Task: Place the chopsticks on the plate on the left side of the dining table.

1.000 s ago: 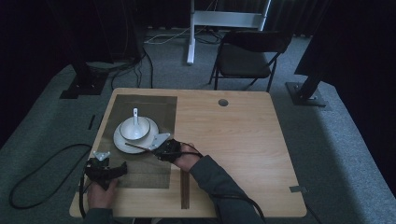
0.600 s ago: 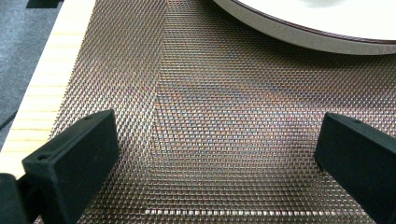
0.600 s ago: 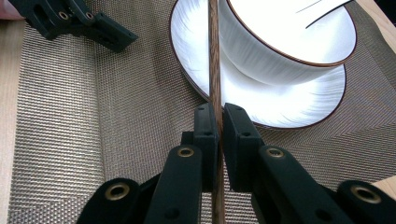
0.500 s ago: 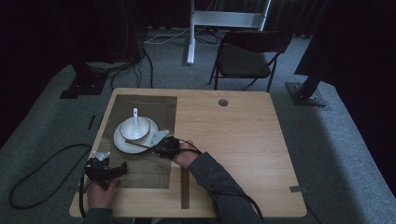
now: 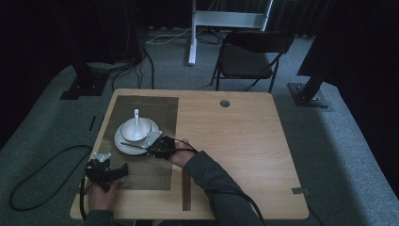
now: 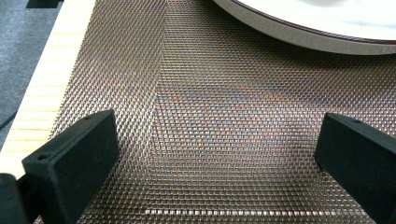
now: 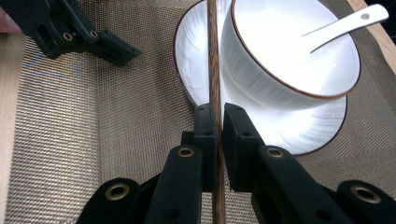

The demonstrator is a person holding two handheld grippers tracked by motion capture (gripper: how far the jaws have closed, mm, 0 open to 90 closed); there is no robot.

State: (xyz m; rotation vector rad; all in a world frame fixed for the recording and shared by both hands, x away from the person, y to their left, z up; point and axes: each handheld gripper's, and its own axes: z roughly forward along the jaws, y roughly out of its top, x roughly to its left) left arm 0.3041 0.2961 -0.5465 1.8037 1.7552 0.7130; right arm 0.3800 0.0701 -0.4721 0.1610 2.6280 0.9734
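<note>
A white bowl [image 7: 280,65] with a white spoon [image 7: 345,23] in it stands on a white plate [image 7: 191,56], on a woven brown placemat [image 6: 210,102]. My right gripper [image 7: 218,112] is shut on a thin wooden chopstick [image 7: 212,51], which reaches out over the plate's rim just beside the bowl. In the high view the right gripper [image 5: 150,148] sits at the plate's [image 5: 123,143] near right edge. My left gripper [image 6: 215,144] hovers open over the placemat with nothing between its jaws, a short way before the plate [image 6: 327,23]. From above, the left gripper [image 5: 123,168] is at the mat's near left.
A dark wooden strip [image 5: 186,188] lies on the table [image 5: 235,141] near the front edge, right of the placemat. A round hole [image 5: 225,103] is in the tabletop at the back. A folding chair [image 5: 249,52] stands behind the table.
The right gripper with the chopstick has shifted only slightly at the plate's edge. The left gripper has stayed where it was.
</note>
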